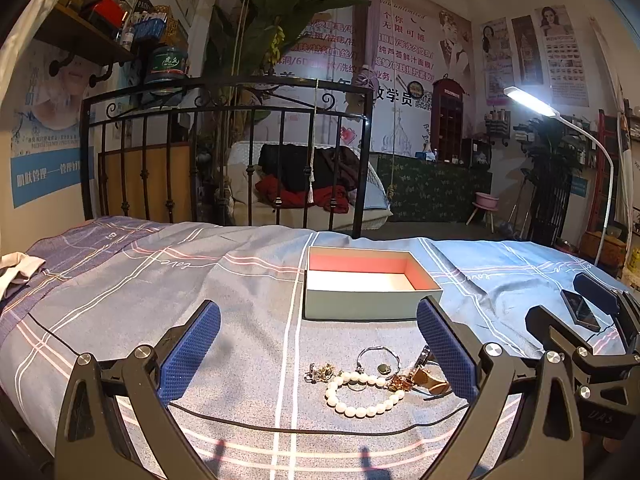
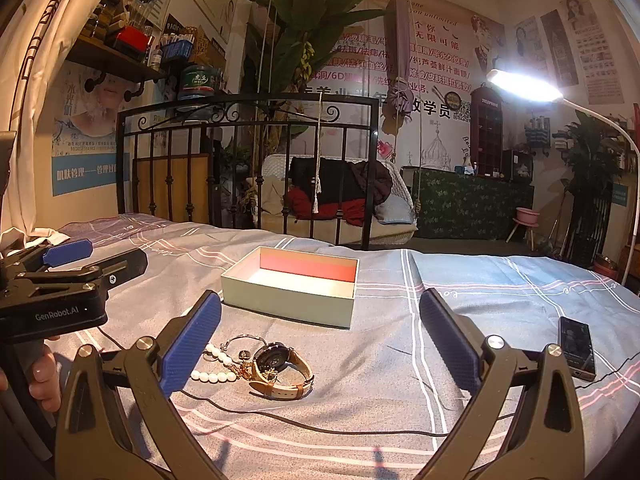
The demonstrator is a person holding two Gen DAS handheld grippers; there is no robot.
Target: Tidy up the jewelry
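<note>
Both my left claw [image 1: 318,344] and right claw [image 2: 320,336] gape, empty. Jewelry pile [image 1: 360,380] lies on bed [image 1: 160,300], near box [image 1: 360,300]. Only right view shows watch [image 2: 280,368] fully.

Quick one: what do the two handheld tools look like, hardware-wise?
Both match: black angular frames, silver bolt heads, two fingers faced with blue textured pads. The left tool shows white "GenRobot.AI" lettering on its body in the right wrist view. The right tool is built the same.
</note>
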